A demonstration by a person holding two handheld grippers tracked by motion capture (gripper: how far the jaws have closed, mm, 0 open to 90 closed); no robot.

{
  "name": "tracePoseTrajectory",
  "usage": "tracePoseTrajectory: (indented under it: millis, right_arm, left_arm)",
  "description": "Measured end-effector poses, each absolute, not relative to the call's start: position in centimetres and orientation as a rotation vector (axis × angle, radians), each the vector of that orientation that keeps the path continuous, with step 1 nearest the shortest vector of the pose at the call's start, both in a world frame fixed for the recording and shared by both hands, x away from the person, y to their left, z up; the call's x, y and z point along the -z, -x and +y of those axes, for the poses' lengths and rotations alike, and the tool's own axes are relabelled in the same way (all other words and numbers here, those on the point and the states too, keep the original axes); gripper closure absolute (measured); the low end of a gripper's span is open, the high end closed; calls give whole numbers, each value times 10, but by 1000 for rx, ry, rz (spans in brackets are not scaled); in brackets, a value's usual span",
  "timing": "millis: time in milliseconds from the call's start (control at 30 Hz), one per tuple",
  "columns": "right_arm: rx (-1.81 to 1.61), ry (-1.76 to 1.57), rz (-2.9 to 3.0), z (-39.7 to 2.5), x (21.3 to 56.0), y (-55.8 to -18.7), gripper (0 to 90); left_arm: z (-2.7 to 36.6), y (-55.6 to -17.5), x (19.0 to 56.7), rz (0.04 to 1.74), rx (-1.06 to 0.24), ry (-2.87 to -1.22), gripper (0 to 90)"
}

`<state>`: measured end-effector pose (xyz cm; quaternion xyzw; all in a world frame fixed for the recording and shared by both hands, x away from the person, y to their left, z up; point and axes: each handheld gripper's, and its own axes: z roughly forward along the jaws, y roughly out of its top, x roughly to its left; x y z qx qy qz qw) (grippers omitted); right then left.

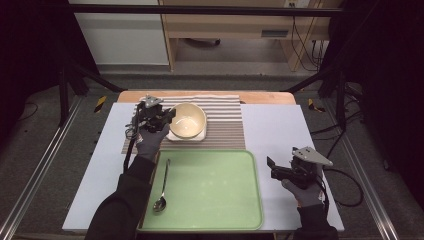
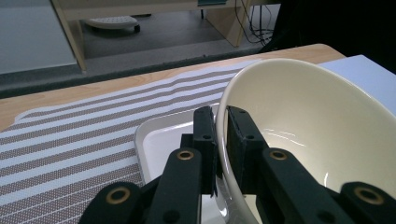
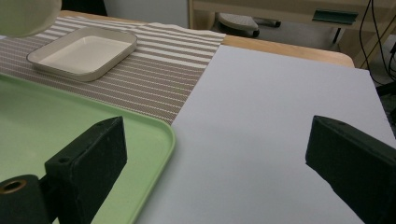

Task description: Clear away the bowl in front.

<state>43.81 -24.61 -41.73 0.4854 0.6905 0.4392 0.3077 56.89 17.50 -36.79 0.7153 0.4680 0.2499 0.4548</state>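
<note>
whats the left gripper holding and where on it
The left gripper holds the bowl by its rim, one of its fingers outside the wall, the other inside.

Bowl: cream, glossy inside, pale rim. Dish under it: white inside, cream wall. Placemat: brown-and-white stripes running its length, fine woven dots within the brown bands. Tray: plain light green. Spoon: silver metal. Table sheet: pale lilac-grey; wooden edge beyond it light tan. Left gripper and right gripper: black jaws, brass-coloured rivets. Gloves: grey.
</note>
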Motion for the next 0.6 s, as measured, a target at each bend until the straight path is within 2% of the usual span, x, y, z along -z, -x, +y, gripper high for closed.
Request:
tracePoseTrajectory:
  millis: [600]
  right_arm:
    - [-1154,-1279,1829,-244,418,-438,55]
  left_arm:
    - [166,-519,376,1042,-546,-1813,819]
